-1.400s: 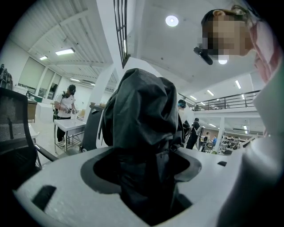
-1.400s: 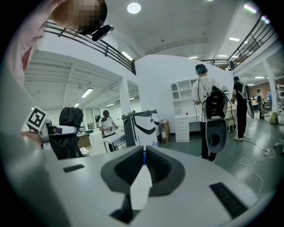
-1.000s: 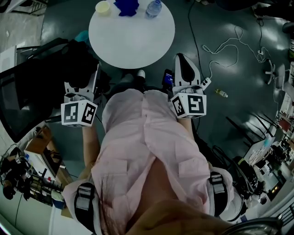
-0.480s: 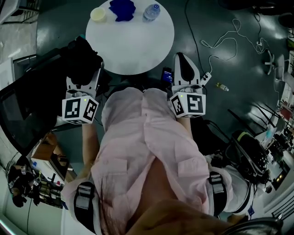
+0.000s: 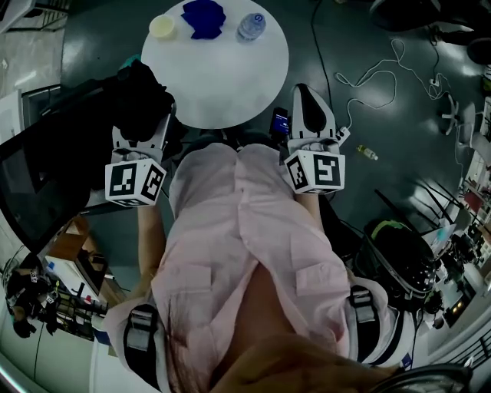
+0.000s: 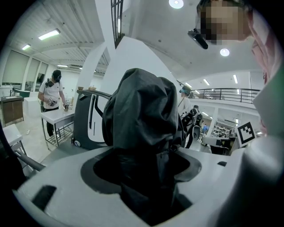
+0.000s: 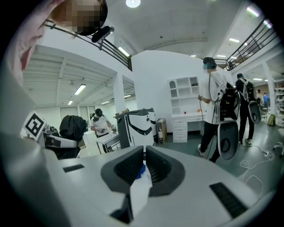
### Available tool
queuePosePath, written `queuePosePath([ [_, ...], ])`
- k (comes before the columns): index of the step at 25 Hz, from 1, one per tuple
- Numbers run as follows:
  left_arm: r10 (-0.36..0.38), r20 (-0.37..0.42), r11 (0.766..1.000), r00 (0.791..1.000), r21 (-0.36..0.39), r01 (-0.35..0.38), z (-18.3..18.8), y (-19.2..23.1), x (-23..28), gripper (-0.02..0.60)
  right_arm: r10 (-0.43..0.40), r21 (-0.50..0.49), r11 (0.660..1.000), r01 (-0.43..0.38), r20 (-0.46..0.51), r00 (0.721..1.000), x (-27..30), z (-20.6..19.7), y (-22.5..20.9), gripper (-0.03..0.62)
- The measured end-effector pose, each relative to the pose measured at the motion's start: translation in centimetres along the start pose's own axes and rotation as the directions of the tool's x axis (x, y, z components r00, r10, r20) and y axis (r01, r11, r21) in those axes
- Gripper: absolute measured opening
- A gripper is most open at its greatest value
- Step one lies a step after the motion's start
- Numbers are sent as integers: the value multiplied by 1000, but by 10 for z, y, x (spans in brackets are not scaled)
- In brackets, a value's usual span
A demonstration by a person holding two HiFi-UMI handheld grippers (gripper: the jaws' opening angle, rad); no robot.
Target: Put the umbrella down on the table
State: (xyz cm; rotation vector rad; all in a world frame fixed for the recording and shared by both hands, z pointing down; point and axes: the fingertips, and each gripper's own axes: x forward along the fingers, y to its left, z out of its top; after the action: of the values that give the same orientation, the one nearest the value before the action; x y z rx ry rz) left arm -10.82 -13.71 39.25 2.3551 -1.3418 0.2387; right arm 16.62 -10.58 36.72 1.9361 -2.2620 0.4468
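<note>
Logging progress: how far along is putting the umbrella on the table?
Done: nothing; the umbrella is not on the table. In hand: the left gripper is shut on its black fabric beside the table edge; the right gripper pinches only a white strip. Left: carry it over the tabletop, lower, release.

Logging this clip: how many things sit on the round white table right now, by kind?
On the table:
Pale yellow cup: 1
Blue crumpled item: 1
Plastic bottle: 1
Total: 3
Not counted: the umbrella held in the left gripper, and the white slip in the right gripper.
</note>
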Motion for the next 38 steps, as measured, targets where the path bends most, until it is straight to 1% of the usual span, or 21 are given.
queuePosePath([
  [4, 6, -52, 1000, 999, 8, -6, -12, 2, 14, 324, 21, 0, 1000, -21, -3, 1000, 8, 2, -2, 37],
  [9, -18, -142, 998, 990, 63, 28, -33, 2, 49, 324, 21, 1, 1000, -21, -11, 1000, 16, 4, -11, 37],
  [12, -42, -196, 995, 980, 77, 58, -49, 2, 76, 322, 10, -2, 1000, -10, -17, 1000, 19, 3, -17, 37],
  [16, -77, -284, 995, 956, 42, 92, -82, 1, 107, 323, -6, 4, 1000, 6, -27, 1000, 18, 2, -25, 37],
  [19, -92, -361, 993, 928, 30, 110, -108, 2, 126, 322, -14, 6, 1000, 14, -35, 999, 20, 1, -30, 37],
  [23, -105, -454, 991, 885, 22, 129, -139, 5, 149, 322, -21, 12, 1000, 22, -51, 998, 23, -4, -31, 37],
  [25, -107, -499, 991, 860, 13, 130, -154, 8, 160, 322, -21, 14, 1000, 22, -58, 998, 25, -6, -30, 37],
  [27, -105, -546, 991, 831, 13, 134, -168, 11, 170, 322, -22, 17, 1000, 24, -64, 998, 27, -8, -29, 37],
  [29, -103, -584, 990, 805, 21, 141, -180, 11, 178, 322, -26, 17, 999, 27, -69, 997, 28, -9, -28, 37],
  [33, -95, -638, 988, 764, 31, 148, -198, 12, 190, 322, -33, 15, 999, 34, -74, 997, 29, -7, -29, 37],
  [38, -54, -710, 983, 702, 86, 163, -224, 19, 200, 322, -43, 22, 999, 45, -83, 996, 30, -7, -29, 37],
])
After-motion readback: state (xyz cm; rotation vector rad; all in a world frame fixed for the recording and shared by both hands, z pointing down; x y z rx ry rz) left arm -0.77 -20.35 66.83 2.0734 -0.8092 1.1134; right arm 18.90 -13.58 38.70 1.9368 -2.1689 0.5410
